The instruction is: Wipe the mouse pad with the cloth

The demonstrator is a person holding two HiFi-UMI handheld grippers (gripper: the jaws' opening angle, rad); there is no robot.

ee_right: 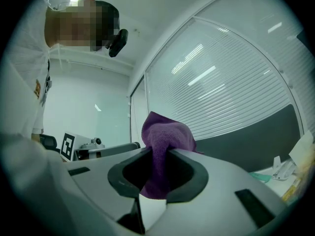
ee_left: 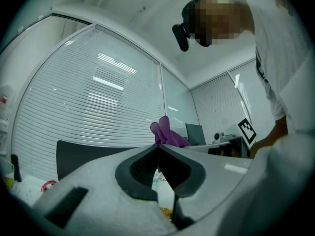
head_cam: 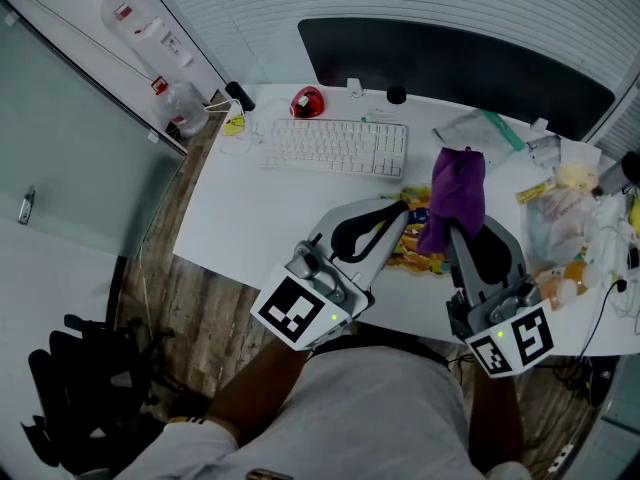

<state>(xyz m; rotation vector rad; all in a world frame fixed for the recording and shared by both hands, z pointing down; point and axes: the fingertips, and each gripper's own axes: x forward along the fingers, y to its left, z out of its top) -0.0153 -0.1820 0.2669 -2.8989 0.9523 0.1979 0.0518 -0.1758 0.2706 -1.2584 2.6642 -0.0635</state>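
While R gripper (ee_right: 157, 152) pinches purple cloth (head_cam: 457, 188) aloft and L gripper (ee_left: 158, 147) sits closed, empty, wiping's unstarted: cloth must reach mouse pad (head_cam: 415, 258).

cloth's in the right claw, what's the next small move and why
Probably lower the right claw toward the white mouse pad: it is shut on the purple cloth, held up off the pad, so no wiping contact yet. The left claw is shut and empty.
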